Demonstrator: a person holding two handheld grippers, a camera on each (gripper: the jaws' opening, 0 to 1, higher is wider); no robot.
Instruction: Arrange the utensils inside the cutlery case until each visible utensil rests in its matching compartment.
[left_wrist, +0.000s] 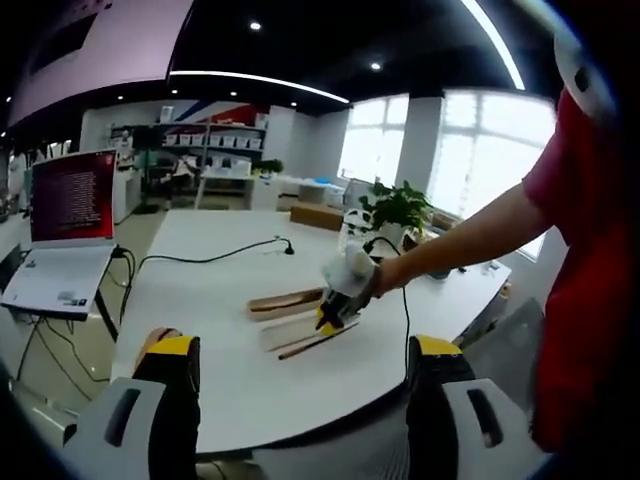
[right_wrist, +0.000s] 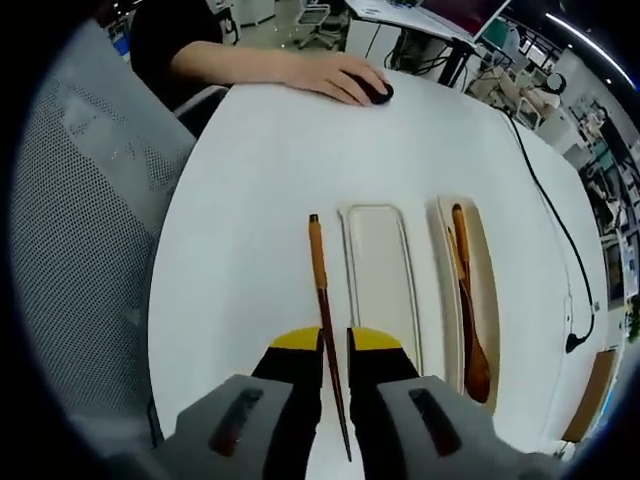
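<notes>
1. Though we see red text on the laptop screen in the left gripper view, none of it is legible to us, and we find no brand or label on the task's things.
2. We work on a white worktop in a bright office with large windows, ceiling light strips, shelves and a potted plant; a black cable runs across the worktop.
3. At the far edge in the right gripper view, a person's hand rests on a black mouse, and a grey mesh chair stands just beside the worktop.
4. We see the case as two pale trays side by side: the lid lies bare, and the base holds a wooden spoon lengthwise, bowl toward us.
5. The chopsticks lie on the worktop just left of the lid, parallel to it, thin tips toward us.
6. Our right tongs straddle the chopsticks with jaws slightly parted, whether clenched on them we cannot tell.
7. Our left tongs are released, jaws wide apart, above the near edge.
</notes>
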